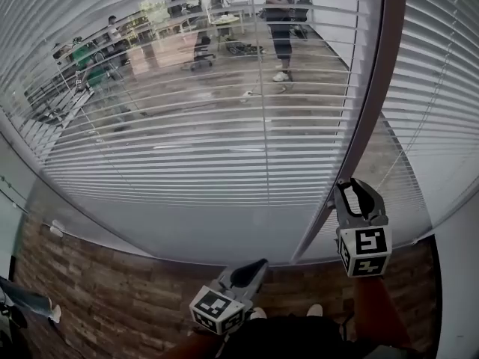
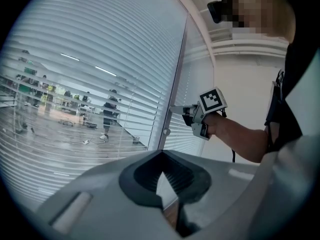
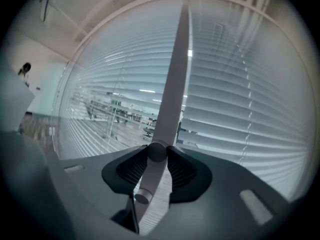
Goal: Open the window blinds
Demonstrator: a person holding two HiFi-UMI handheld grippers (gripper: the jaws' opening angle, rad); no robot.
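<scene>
the window blinds (image 1: 187,148) hang lowered across the glass, slats partly tilted. the right gripper (image 1: 349,185) has its jaws pinched on a round knob (image 3: 156,151) on the window frame (image 1: 370,111). the left gripper (image 1: 258,266) hangs lower, its jaws closed and empty.

Office (desks (image 1: 161,27) beyond the window blinds (image 1: 187,148))

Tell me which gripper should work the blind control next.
Right. The right gripper has the knob at the window frame between its jaws; the left gripper hangs low, shut, clear of it.
</scene>
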